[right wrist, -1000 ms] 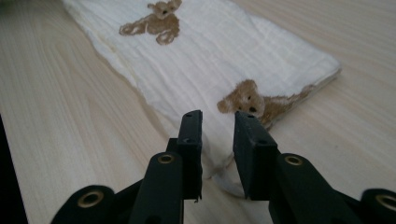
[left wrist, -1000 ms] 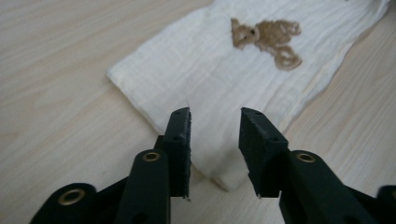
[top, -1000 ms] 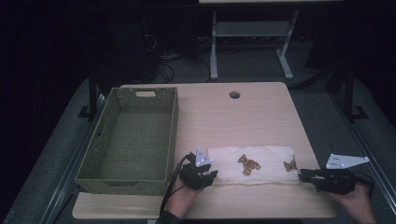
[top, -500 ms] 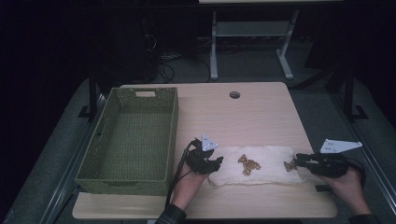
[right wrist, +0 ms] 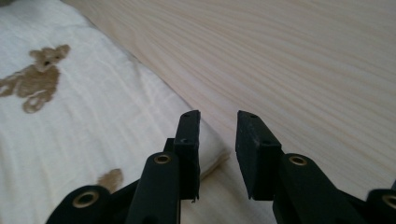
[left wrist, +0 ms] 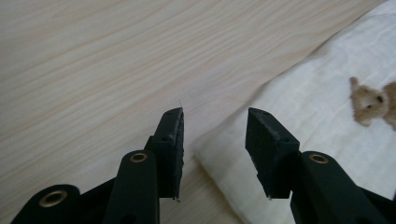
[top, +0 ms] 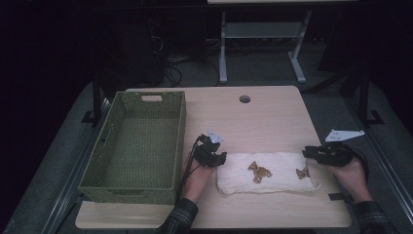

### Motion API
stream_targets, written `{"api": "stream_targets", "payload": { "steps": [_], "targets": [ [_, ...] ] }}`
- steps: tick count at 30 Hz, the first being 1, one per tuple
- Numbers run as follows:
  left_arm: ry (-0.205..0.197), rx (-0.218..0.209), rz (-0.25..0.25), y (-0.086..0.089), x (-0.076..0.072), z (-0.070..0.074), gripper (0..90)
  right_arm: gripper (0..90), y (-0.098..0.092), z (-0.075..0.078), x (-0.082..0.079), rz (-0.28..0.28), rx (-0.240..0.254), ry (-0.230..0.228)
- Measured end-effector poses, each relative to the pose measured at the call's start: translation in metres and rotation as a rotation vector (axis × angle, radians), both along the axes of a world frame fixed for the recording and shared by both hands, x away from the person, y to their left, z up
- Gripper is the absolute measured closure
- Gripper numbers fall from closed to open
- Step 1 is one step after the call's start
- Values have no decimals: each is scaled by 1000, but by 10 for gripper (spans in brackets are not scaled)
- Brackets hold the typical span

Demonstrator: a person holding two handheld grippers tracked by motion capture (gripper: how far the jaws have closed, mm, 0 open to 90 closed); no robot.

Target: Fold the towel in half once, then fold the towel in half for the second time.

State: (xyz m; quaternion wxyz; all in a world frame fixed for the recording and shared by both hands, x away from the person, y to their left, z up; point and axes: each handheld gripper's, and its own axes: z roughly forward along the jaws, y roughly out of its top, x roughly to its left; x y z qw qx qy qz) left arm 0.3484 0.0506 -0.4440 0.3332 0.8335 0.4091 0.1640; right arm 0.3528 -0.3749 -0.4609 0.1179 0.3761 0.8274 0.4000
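Both hands have slid inward along the bench (top: 272,117) over the last second. A second ago the towel (top: 267,172) lay stretched long between them, the left tongs (top: 217,159) at its left end and the right tongs (top: 311,154) well out past its right end. Now the towel reads shorter and thicker, a folded white pad with a brown bear print (top: 259,172) near its middle, lying on the near part of the bench just right of the basket (top: 139,146).

The left tongs have just been opening. In the left gripper view their tips stand spread, with the towel's corner (left wrist: 219,154) lying low between and beyond them, and the pads do not press on it. In the right gripper view the right tongs (right wrist: 218,133) are also spread, a narrower gap, poised just over the towel's edge (right wrist: 205,140) with bare wood showing through between the tips; nothing is pinched there either.

My reading is that the hands have moved in to meet the two short ends of the folded towel and are lining up for a fresh grip, one end each. If so, the next call is to lower each pair over its own end and close on the full thickness, so no layer slips free; after that the towel could be folded again or lifted toward the basket, which stands empty
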Motion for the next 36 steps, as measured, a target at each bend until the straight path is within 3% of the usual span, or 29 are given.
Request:
{"api": "stream_targets", "payload": {
  "steps": [6, 9, 12, 18, 21, 27, 33, 36],
  "targets": [
    [28, 15, 13, 2, 4, -9, 569, 693, 8, -13, 11, 24, -23, 37],
    [36, 36, 7, 2, 6, -14, 570, 761, 10, -15, 10, 29, -34, 37],
    [29, 37, 12, 1, 7, -17, 570, 832, 9, -16, 9, 28, -26, 37],
    [19, 34, 4, 1, 10, -18, 570, 845, 10, -17, 9, 28, -22, 35],
    [27, 25, -9, 1, 11, -19, 614, 848, 10, -17, 9, 32, -27, 27],
    [35, 24, -71, -2, 9, -19, 819, 854, 11, -16, 8, 27, -35, 32],
    [52, 9, -69, -3, 13, -18, 859, 861, 13, -13, 9, 18, -88, 7],
    [44, -4, -63, -3, 15, -16, 861, 862, 11, -10, 10, 2, -85, 1]
  ]
}}
